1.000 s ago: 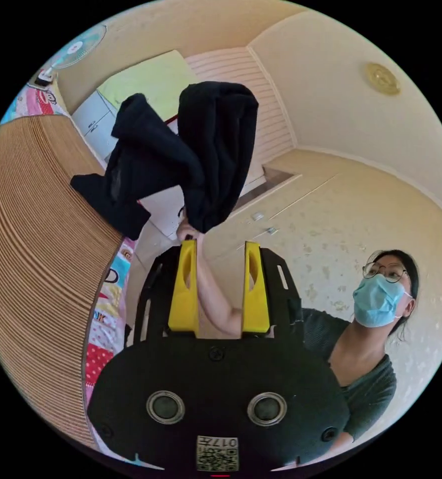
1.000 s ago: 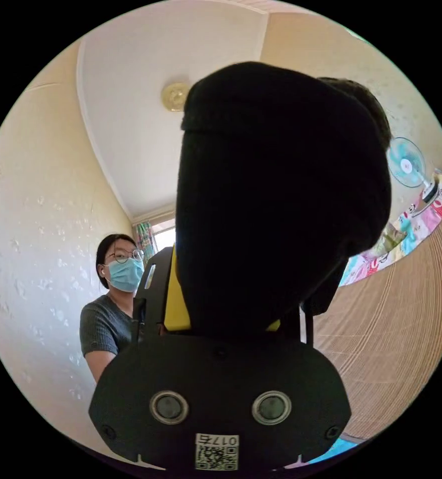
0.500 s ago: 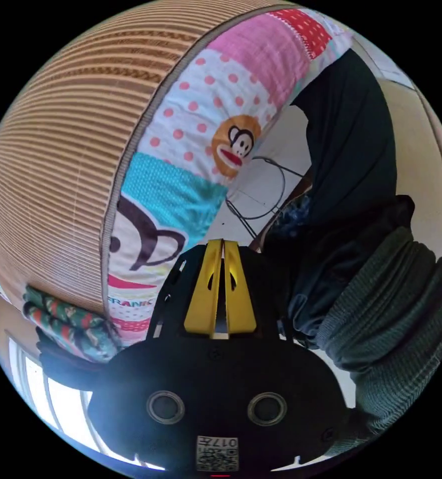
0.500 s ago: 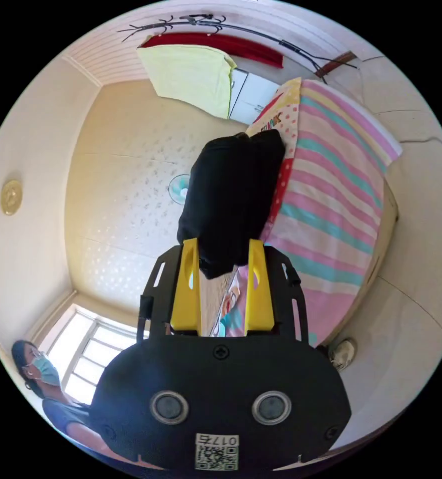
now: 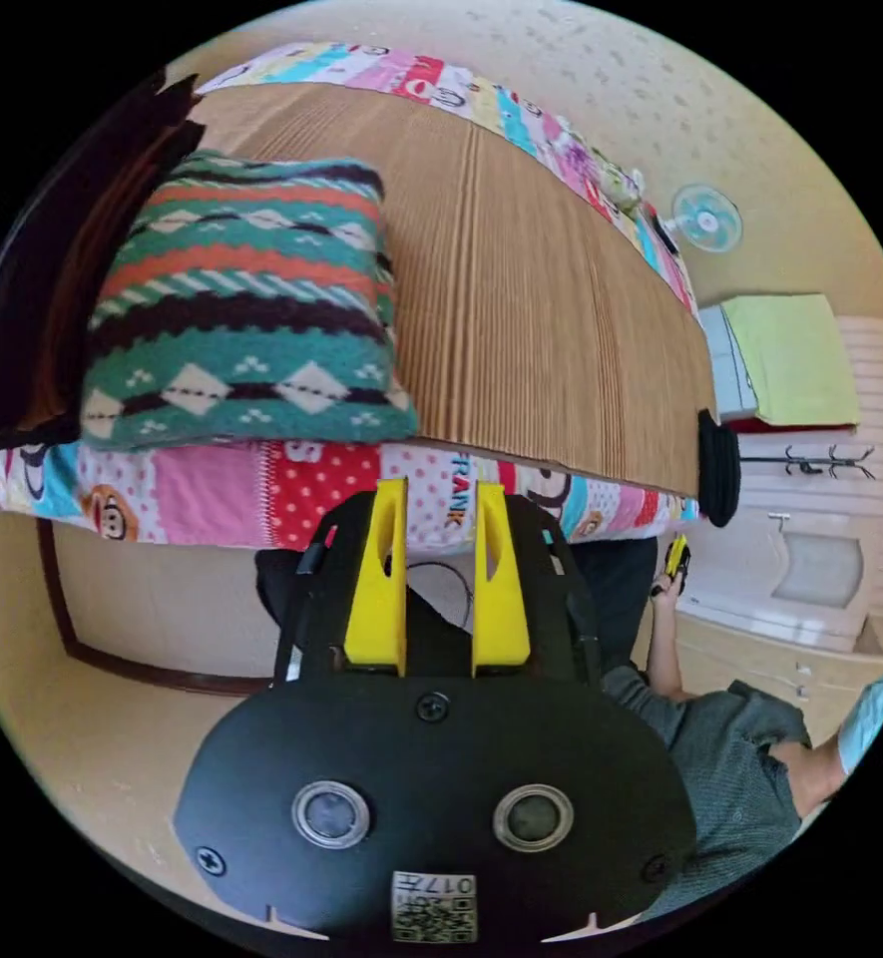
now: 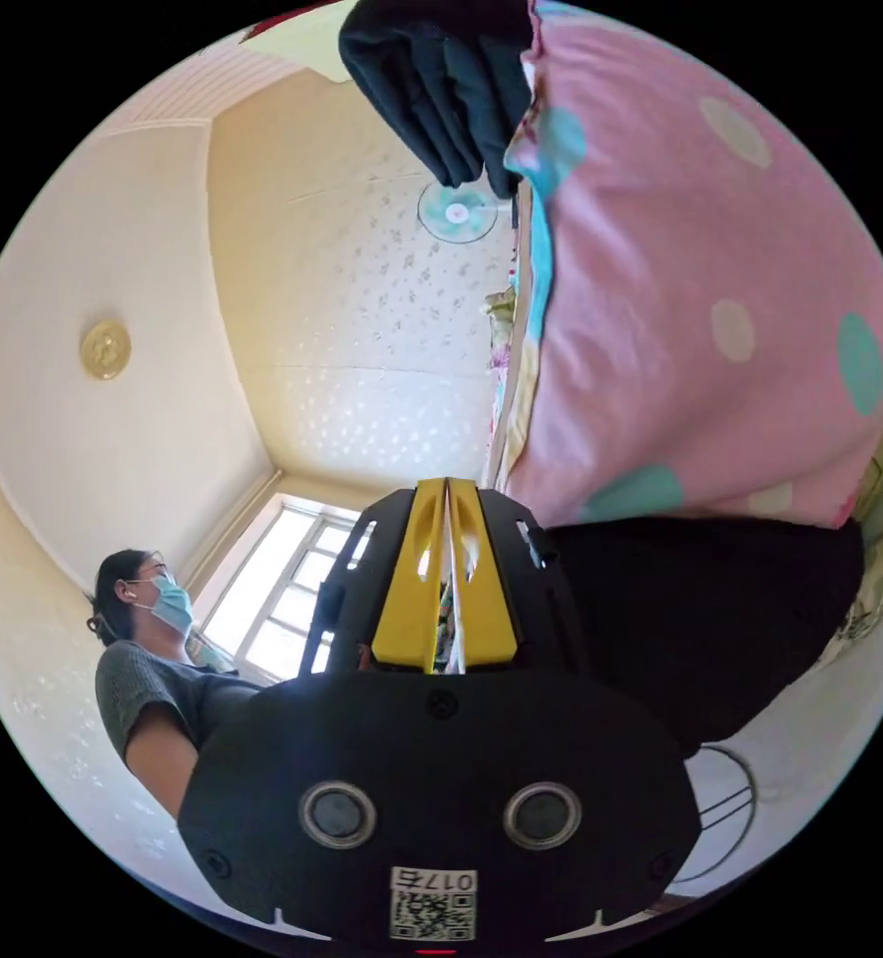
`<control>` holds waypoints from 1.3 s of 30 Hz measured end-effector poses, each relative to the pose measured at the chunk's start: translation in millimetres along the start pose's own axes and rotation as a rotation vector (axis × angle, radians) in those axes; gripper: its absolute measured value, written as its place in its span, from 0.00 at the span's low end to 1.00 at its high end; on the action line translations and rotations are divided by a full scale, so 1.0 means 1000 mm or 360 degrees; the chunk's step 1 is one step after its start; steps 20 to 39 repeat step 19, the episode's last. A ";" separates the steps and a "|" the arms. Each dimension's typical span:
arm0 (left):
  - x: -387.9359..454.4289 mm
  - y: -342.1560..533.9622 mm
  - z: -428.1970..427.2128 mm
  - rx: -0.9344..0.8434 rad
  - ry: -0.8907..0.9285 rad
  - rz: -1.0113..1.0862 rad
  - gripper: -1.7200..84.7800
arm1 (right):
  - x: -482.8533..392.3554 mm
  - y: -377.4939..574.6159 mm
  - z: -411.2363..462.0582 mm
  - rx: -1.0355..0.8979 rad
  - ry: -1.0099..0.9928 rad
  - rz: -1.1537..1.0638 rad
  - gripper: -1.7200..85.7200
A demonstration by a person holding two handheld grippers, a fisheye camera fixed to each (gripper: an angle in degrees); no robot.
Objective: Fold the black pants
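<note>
bamboo mat (image 5: 541,299) covers bed; folded sweater (image 5: 241,299) on it; left tongs (image 5: 439,499) apart, empty; right tongs (image 6: 446,496) closed, empty.

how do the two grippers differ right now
The left gripper has its yellow jaws parted with a gap between them; the right gripper has its jaws pressed together. The left gripper faces the patterned sweater on the bed; the right gripper faces the wall and window. Both hold nothing.

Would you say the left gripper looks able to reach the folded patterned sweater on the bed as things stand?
Probably yes. The left gripper is open and holds nothing, and the patterned sweater lies at the near edge of the bed, with no obstacle visible between them.
</note>
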State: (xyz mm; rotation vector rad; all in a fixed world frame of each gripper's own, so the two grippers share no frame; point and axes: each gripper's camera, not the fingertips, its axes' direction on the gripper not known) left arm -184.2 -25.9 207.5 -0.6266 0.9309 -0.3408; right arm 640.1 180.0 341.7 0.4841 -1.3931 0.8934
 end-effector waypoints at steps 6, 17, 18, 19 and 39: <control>-0.056 -0.055 0.022 0.0112 -0.0181 -0.0382 0.01 | -0.027 0.001 0.047 -0.0318 0.0075 -0.0116 0.02; 0.028 -0.020 0.098 -0.0045 0.0307 0.0019 0.01 | -0.021 0.040 0.075 -0.0469 0.0065 -0.0135 0.03; 0.045 -0.015 0.112 -0.0099 0.0437 0.0130 0.01 | -0.020 0.043 0.087 -0.0504 0.0099 -0.0152 0.03; 0.061 -0.010 0.128 -0.0168 0.0572 0.0214 0.01 | -0.020 0.045 0.102 -0.0548 0.0131 -0.0173 0.03; 0.061 -0.010 0.128 -0.0168 0.0572 0.0214 0.01 | -0.020 0.045 0.102 -0.0548 0.0131 -0.0173 0.03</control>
